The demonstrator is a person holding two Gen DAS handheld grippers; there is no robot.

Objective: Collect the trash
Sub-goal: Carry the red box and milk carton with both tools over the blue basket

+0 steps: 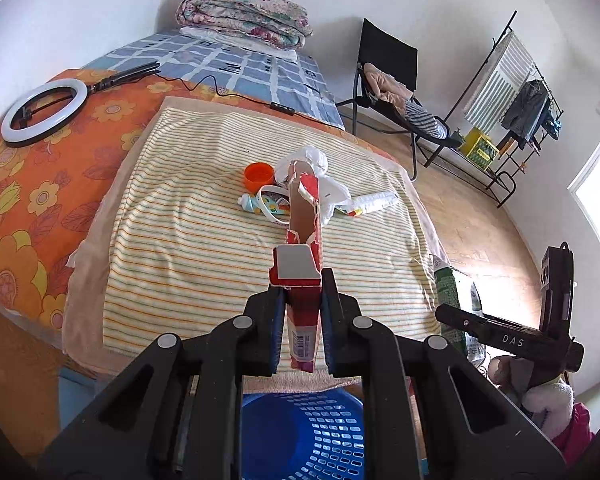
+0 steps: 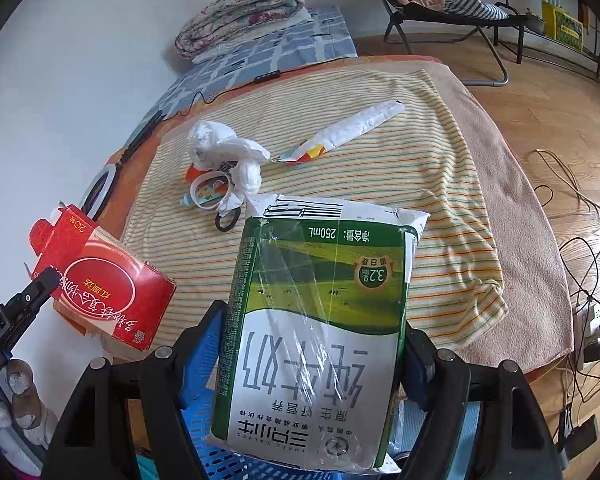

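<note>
My left gripper (image 1: 303,322) is shut on a torn red carton (image 1: 302,240), held upright over a blue basket (image 1: 300,436); the carton also shows in the right wrist view (image 2: 108,280). My right gripper (image 2: 312,352) is shut on a green-and-white milk bag (image 2: 320,320), held above the basket (image 2: 228,464). More trash lies on the striped towel (image 1: 180,220): an orange cap (image 1: 258,175), crumpled white plastic (image 2: 224,148), a white ring (image 2: 208,192), a small tube (image 1: 252,203), a long white wrapper (image 2: 352,130) and a black hair tie (image 2: 227,221).
The towel covers a bed with an orange floral sheet (image 1: 40,184). A ring light (image 1: 44,114) and its cable lie at the left, folded quilts (image 1: 244,20) at the far end. A folding chair (image 1: 388,80), clothes rack (image 1: 512,92) and floor cables (image 2: 580,240) stand right.
</note>
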